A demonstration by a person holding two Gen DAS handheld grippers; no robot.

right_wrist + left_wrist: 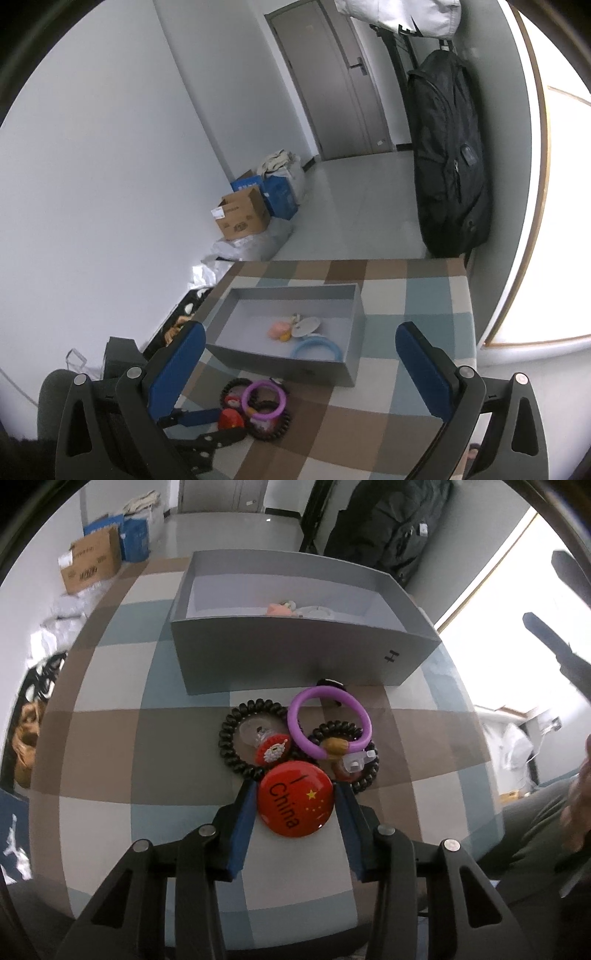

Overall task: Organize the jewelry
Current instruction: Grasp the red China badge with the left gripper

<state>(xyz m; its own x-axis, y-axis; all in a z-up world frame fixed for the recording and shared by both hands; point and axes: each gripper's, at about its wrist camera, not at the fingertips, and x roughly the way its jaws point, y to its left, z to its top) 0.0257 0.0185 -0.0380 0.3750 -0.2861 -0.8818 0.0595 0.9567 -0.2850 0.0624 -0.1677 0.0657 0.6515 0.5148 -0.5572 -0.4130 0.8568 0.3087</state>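
Note:
A red round "China" badge [295, 799] lies on the checked tablecloth between the blue pads of my left gripper [295, 794], whose jaws stand open on either side of it. Just beyond lie a purple ring [328, 722], two black coil hair ties [236, 738], and a small Santa charm [271, 751]. The grey box [295, 653] stands behind them, holding a pink piece [279, 328], a white disc [307, 325] and a blue ring [317, 349]. My right gripper [301, 350] is open and empty, raised above the table; the pile [258, 410] lies below it.
The checked tablecloth [110, 738] covers the table. Cardboard and blue boxes [251, 210] stand on the floor by the wall. A black backpack [447, 155] hangs at the right, next to the table's far corner. A grey door [332, 81] is at the back.

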